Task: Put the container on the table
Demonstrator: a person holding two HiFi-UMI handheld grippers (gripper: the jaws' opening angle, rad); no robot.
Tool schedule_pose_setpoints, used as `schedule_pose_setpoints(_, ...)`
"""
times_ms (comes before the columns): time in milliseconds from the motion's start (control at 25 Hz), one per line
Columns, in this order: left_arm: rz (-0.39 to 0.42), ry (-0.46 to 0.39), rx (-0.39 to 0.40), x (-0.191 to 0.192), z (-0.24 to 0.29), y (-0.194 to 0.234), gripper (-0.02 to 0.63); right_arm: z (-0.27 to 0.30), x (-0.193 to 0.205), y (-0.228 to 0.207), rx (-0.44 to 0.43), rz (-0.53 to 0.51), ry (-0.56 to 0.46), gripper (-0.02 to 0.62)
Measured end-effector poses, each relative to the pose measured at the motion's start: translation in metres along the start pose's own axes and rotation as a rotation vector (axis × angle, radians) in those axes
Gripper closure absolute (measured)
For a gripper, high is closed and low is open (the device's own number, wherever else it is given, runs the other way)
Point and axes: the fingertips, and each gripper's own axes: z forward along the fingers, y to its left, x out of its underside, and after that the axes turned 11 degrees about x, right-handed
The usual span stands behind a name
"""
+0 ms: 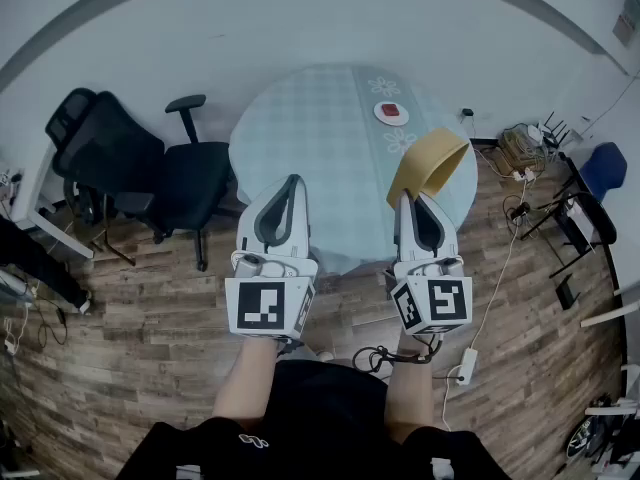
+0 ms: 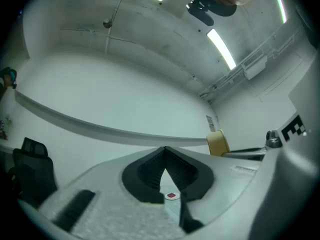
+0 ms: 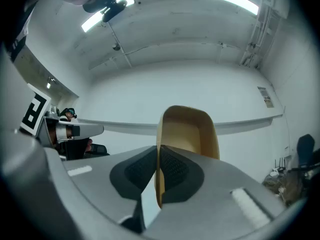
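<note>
While the right tool [image 1: 413, 198] is pinching one thin wall of the tan container [image 1: 433, 161] above the worktop's [image 1: 300, 138] right edge, it is probably handling light, stiff, slippery; the rim is looking the best hold; the left tool [image 1: 293, 180] is sitting closed, empty.

two hand-held grippers [image 1: 293, 180] [image 1: 407, 198], one container [image 1: 432, 160] (tan), one table [image 1: 300, 118].

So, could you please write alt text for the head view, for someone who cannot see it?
The right gripper holds a tan container by its rim over a round table. The left gripper is shut and empty beside it; a black chair stands left of the table.
</note>
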Motion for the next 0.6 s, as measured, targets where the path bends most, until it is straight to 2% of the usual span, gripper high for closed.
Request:
schedule_pose_setpoints(280,0.011,0.016,0.023,0.003,0.007,-0.013,0.603,-0.005,-0.007,-0.015,0.004,0.046,-0.033,0.571)
schedule_pose_setpoints(600,0.012,0.050,0.035,0.014,0.012,-0.023,0.603,-0.002,0.008,-0.034,0.016,0.063,0.001,0.569)
